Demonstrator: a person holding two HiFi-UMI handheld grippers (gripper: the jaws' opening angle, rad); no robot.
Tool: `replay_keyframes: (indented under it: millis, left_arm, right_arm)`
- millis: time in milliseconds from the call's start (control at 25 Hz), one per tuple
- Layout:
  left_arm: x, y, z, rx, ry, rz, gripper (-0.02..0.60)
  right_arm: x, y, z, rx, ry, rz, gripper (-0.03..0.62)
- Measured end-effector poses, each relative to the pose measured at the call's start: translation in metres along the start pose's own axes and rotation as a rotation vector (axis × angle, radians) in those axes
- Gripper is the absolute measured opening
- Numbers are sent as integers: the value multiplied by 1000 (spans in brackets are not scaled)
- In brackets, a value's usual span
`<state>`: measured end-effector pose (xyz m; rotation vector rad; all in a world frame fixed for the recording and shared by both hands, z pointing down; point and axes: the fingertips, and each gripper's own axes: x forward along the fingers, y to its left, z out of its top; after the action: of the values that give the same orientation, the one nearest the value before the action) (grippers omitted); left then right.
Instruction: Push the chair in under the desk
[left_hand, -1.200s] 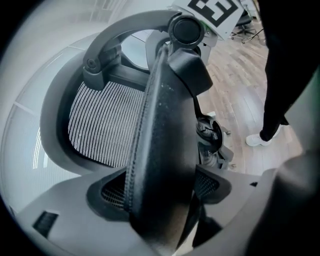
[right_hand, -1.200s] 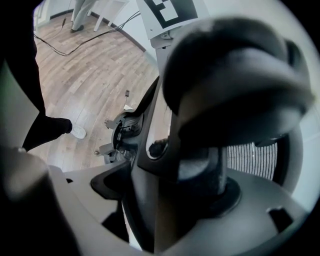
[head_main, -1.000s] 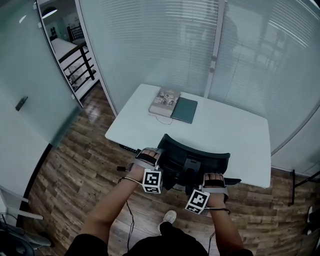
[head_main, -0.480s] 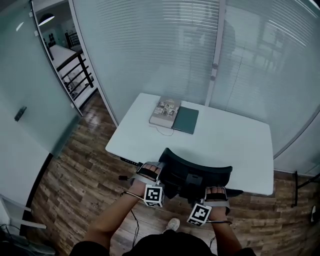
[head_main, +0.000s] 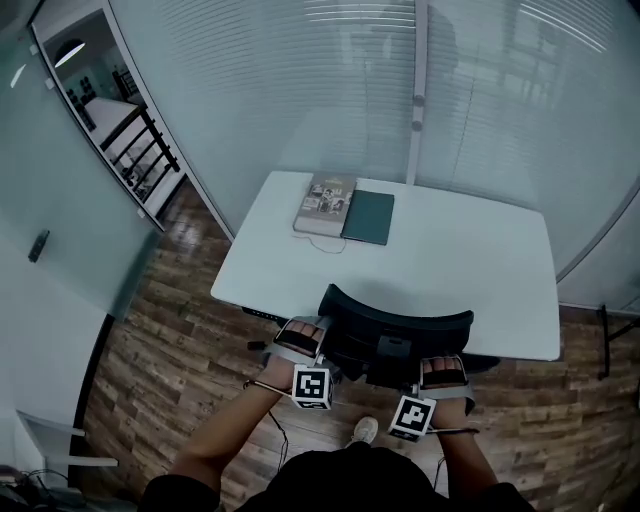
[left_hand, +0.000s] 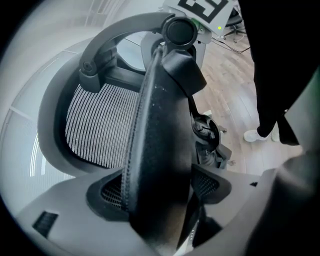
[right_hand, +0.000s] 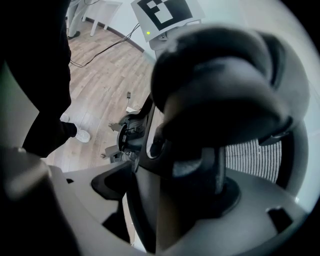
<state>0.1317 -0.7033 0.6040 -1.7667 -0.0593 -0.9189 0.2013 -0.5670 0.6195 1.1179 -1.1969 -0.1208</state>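
A black mesh-backed office chair (head_main: 395, 325) stands at the front edge of the white desk (head_main: 470, 270), its seat partly under the top. My left gripper (head_main: 304, 334) grips the left side of the backrest. In the left gripper view the backrest's black edge (left_hand: 160, 145) runs between the jaws of that gripper (left_hand: 160, 202), which press on it. My right gripper (head_main: 443, 370) holds the right side of the backrest. In the right gripper view, the thick black frame (right_hand: 220, 100) fills the gap of the right gripper (right_hand: 175, 200).
A book (head_main: 326, 203) and a dark green notebook (head_main: 368, 217) lie at the desk's far left. Frosted glass walls (head_main: 300, 90) close in behind the desk. The floor (head_main: 170, 360) is wood planks. My shoe (head_main: 365, 430) is behind the chair, with a cable beside it.
The head view has shifted a little towards the desk. Both grippers keep their hold on the backrest, and the chair stays at the desk's front edge.
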Motion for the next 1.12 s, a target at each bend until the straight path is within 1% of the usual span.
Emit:
replay_keyframes:
  millis: [120, 160, 400, 480, 640, 720, 800, 840, 960, 1040, 1120]
  left_arm:
    - [-1, -1, 0, -6, -5, -6, 383]
    - [-1, 0, 0, -9, -8, -5, 383]
    - [2, 0, -4, 7, -18, -3, 384]
    - [3, -1, -2, 7, -25, 3, 383]
    - [6, 1, -7, -2, -18, -21, 383]
    - [8, 5, -7, 2, -28, 7, 383]
    - [9, 7, -5, 23, -48, 53, 383]
    - [9, 6, -4, 36, -57, 63, 383]
    - [1, -6, -5, 52, -77, 38, 383]
    - [-10, -10, -6, 16, -104, 33, 384]
    - [-29, 0, -6, -87, -139, 58, 387]
  right_arm:
    - [0, 0, -12, -63, 67, -8, 397]
    - [1, 2, -13, -70, 74, -11, 396]
    - [8, 5, -8, -55, 57, -11, 396]
    - [9, 3, -10, -59, 67, -30, 396]
    - [15, -4, -9, -66, 75, -68, 396]
    - [17, -4, -9, -65, 71, -68, 396]
    - [18, 0, -8, -55, 56, -37, 396]
    - [16, 1, -7, -47, 44, -26, 391]
    - [-3, -2, 0, -9, 6, -50, 373]
    - [-20, -10, 4, 39, -15, -89, 370]
    - [-40, -18, 10, 143, -59, -125, 370]
